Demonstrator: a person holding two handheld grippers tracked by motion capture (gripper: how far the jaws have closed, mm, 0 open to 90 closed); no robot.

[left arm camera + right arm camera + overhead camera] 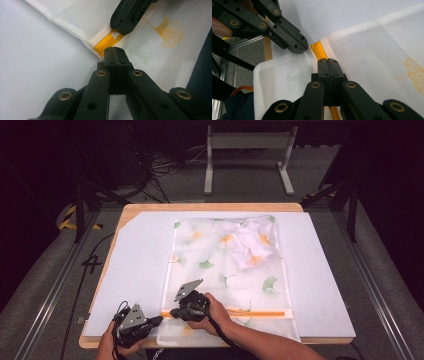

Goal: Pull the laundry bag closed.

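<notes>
Orange zipper runs along the mesh bag's near edge. We hold the left tongs clamped on the zipper's end, the right tongs clamped beside them, apparently on the slider; next, drag rightward.

black grippers with brass-ringed screws, grey three-cornered plates, trailing black cables.

Wooden table; white sheet on it; mesh bag on sheet.
</notes>
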